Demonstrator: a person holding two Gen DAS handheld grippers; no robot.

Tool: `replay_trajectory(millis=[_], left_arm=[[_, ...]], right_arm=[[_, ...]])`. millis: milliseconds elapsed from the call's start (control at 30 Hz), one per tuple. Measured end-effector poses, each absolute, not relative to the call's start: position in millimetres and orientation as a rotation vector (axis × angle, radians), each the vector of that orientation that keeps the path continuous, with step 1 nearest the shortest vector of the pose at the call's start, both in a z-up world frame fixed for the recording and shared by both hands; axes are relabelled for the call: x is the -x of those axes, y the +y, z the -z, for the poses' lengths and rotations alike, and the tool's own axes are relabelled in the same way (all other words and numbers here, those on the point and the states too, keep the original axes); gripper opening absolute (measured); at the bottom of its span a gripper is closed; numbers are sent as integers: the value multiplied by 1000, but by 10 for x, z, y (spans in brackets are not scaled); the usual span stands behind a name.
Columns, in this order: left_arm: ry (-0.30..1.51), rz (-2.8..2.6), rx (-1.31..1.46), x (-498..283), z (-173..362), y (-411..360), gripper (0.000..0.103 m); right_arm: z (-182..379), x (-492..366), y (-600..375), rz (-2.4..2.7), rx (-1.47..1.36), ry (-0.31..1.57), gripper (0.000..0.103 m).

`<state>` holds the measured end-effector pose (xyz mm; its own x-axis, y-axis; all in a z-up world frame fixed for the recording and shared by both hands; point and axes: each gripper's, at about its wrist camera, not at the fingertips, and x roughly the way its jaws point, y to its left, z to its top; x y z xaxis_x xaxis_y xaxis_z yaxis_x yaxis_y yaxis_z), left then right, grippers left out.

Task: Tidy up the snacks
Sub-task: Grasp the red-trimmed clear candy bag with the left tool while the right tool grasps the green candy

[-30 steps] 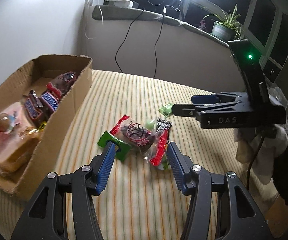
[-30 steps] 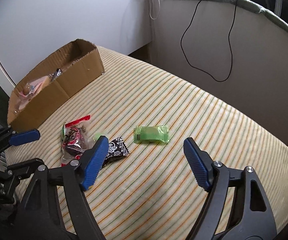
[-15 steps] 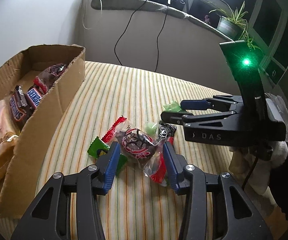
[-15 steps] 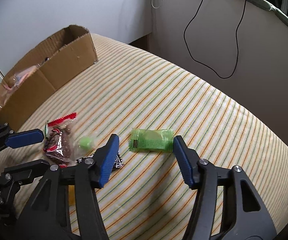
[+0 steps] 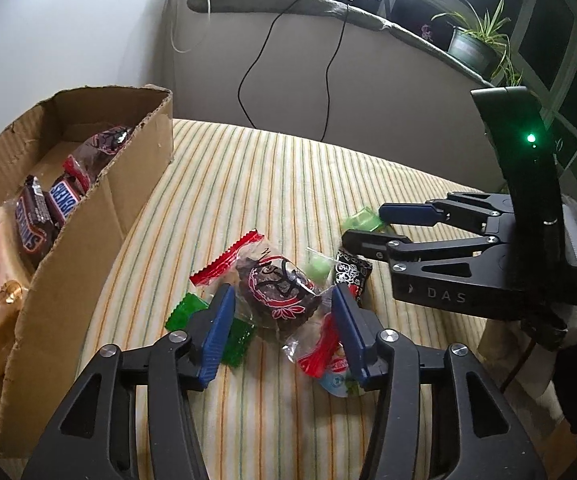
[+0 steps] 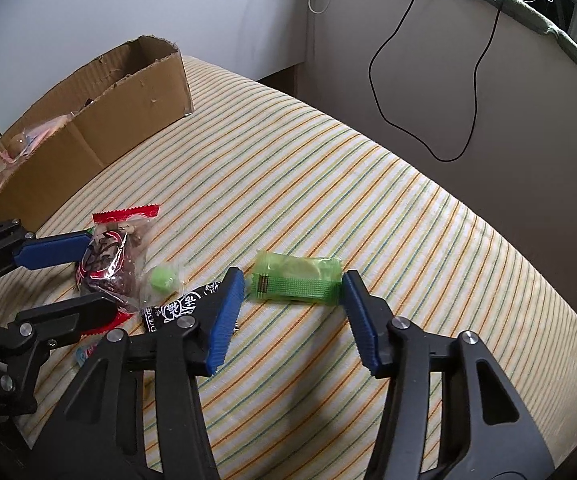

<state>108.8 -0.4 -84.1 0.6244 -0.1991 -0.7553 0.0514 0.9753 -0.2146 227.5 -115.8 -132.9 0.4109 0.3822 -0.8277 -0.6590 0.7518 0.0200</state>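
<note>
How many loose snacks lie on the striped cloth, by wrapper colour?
Green: 3 - dark green wrapper, small green candy, pale green packet
Red-ended clear: 1 - brown cake
Black-and-white packet: 1
Blue-pink wrapper, mostly hidden: 1
Total: 6

Left claw (image 5: 280,312), right claw (image 6: 294,286) parted.

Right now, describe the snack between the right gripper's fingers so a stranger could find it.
On the striped cloth, right of the snack pile, the right gripper brackets a lone green wrapped snack. Unlike the red-and-black packets, it is translucent green, oblong and lies apart.
</note>
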Motion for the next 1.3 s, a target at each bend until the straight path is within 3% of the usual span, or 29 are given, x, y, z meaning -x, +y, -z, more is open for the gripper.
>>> replay_trajectory(millis=[133,267,433,600,1300], left_arm=[[885,133,169,-1153,857,16,51],[884,134,161,-1203,866,20,40],[872,133,150,-1250,860,25,36],[861,129,167,-1263,849,68,32],[811,157,176,-962,628,153,29]], right_arm=[[1335,-2282,-1185,-672,334,940,53],[1320,-2257,-1205,-674,337,938,51],[1306,-2238,-1235,-677,340,935,36],[1319,-2254,-1273,-682,319,935,30],[1033,-2097,-1582,-674,255,873,29]])
